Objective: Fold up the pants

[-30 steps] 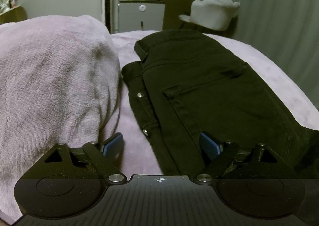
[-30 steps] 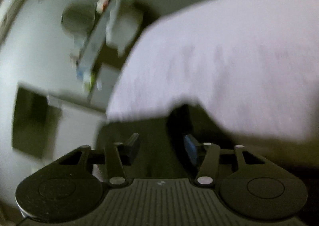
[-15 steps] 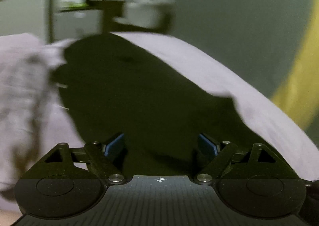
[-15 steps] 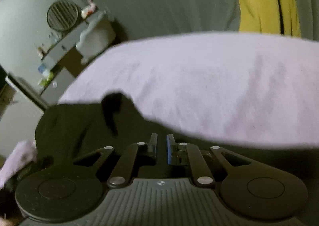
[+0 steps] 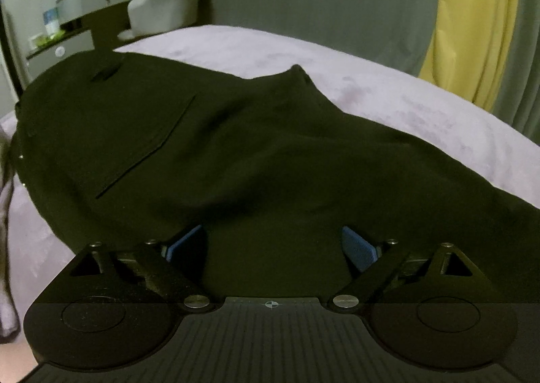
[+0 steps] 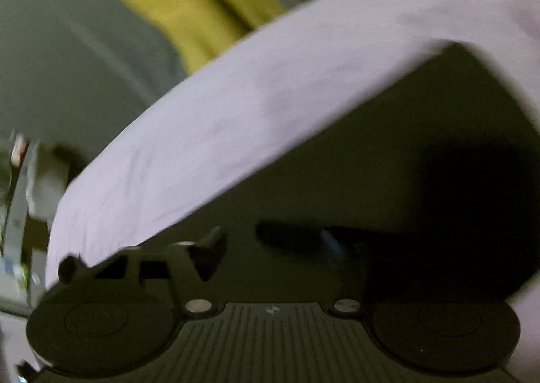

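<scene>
Right wrist view blurred; black pants point(image 6: 388, 163) hide one finger.

Black pants point(image 5: 236, 153) of matt woven cloth with stitched pocket seams lie on a soft, fuzzy lilac blanket point(image 5: 388, 92). The left gripper point(image 5: 271, 244) is matt black plastic with a ribbed body, shiny metal pivot pins and smooth blue pads point(image 5: 357, 248). A yellow cloth curtain point(image 5: 472, 21) hangs in folds.
</scene>
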Demonstrator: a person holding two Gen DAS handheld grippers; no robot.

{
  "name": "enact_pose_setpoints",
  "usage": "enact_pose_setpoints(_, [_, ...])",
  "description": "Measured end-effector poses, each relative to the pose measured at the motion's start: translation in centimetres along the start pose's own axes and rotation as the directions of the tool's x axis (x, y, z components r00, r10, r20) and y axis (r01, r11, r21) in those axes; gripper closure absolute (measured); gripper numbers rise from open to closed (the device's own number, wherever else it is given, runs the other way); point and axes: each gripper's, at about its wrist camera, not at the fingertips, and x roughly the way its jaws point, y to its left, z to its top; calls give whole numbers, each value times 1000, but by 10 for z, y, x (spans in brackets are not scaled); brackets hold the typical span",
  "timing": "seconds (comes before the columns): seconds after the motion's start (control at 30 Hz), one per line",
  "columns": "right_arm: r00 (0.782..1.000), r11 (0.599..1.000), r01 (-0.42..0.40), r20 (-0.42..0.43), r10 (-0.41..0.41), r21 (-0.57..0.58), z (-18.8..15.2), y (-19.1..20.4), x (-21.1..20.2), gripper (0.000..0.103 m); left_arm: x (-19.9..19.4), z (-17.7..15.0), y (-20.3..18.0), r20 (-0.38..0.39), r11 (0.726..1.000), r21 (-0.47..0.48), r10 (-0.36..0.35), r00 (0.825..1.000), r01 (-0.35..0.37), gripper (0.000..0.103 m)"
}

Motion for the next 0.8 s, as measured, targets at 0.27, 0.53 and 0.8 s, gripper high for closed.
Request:
enact_pose_setpoints(0.27, [957, 953, -58, 290, -32, 297, -22, -134, -99, 30, 1, 3, -7, -4, 1000, -22, 12, 1000, -12, 9])
enact_pose_setpoints(0.53, [951, 935, -162, 303, 62, 316, -33, -153, -77, 26, -2, 2, -9, -9, 999, -29, 19, 1000, -19, 9])
enact_pose_setpoints(0.8, [901, 869, -331, 399, 174, 368, -33, -128, -50, 25, -1, 4, -8, -12, 999, -29, 14, 1000, -15, 9])
